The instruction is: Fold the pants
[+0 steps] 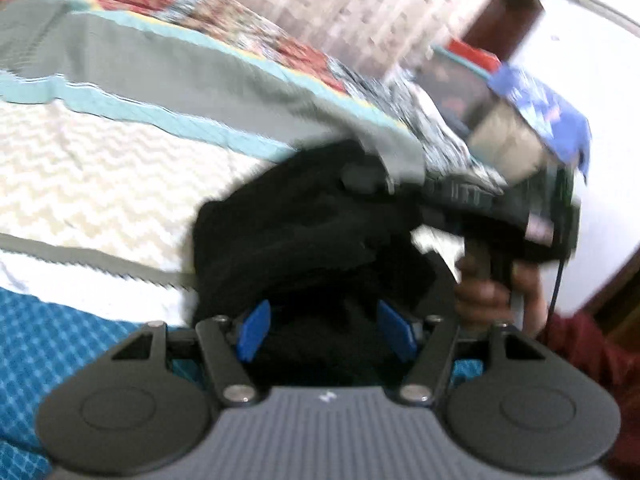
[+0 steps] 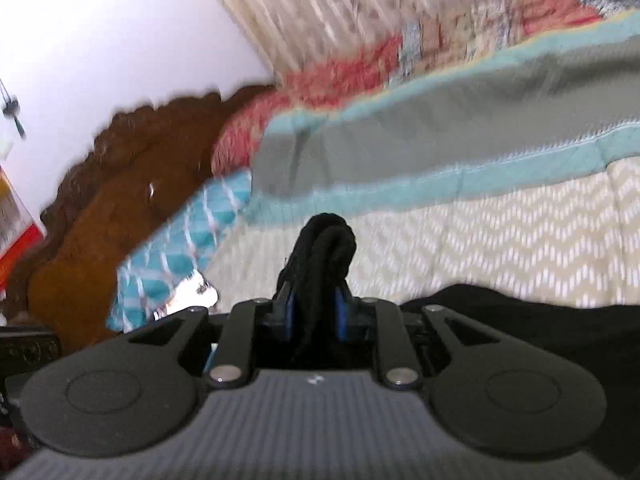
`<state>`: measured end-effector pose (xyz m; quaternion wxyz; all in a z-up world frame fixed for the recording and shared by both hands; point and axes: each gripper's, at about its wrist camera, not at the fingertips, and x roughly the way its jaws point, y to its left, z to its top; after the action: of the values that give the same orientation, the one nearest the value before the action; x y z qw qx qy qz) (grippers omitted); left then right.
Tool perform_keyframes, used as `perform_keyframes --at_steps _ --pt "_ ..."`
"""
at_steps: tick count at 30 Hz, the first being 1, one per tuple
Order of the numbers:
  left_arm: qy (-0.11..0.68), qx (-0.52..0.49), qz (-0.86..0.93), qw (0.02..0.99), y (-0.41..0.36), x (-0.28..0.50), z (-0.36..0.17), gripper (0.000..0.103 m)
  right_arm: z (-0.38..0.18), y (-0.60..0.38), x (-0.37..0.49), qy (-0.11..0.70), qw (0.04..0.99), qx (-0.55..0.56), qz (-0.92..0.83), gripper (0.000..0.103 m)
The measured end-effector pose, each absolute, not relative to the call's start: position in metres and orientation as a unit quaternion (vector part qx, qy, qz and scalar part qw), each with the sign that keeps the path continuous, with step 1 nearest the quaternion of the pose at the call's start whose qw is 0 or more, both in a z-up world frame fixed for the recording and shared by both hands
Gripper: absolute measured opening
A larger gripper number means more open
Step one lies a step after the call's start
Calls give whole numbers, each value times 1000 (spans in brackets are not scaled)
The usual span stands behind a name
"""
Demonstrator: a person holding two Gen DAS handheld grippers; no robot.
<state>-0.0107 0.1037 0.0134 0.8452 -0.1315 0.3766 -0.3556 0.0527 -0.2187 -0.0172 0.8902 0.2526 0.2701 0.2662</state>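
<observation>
The black pants (image 1: 304, 236) lie bunched on the bed's patterned quilt. In the left wrist view my left gripper (image 1: 326, 332) has its blue pads (image 1: 254, 330) spread wide, with black cloth lying between them. The other gripper (image 1: 500, 200), held by a hand, shows at the right of that view, at the pants' far edge. In the right wrist view my right gripper (image 2: 316, 312) is shut on a bunched fold of the black pants (image 2: 326, 252), which sticks up between the pads. More black cloth (image 2: 540, 320) spreads to the right.
The quilt (image 1: 100, 168) has cream chevron, teal and grey bands. A teal checked pillow (image 2: 180, 248) and a carved brown headboard (image 2: 120, 180) lie left in the right wrist view. A curtain (image 2: 360, 8) hangs behind. A blue-covered object (image 1: 536, 108) stands at the bedside.
</observation>
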Motion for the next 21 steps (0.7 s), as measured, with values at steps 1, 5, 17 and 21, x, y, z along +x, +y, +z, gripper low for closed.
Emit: perform_keyframes --at_steps 1,5,17,21 --pt "377 -130 -344 850 106 -8 16 61 -27 -219 56 283 891 248 254 23" --pt "386 -134 -320 855 89 8 17 61 -90 -219 62 380 895 183 144 33" --pt "434 -156 -359 811 24 63 -8 57 -28 -346 -54 240 934 265 -19 75" --pt "459 -80 -358 809 -19 56 -31 57 -64 -391 -92 260 905 321 -106 76"
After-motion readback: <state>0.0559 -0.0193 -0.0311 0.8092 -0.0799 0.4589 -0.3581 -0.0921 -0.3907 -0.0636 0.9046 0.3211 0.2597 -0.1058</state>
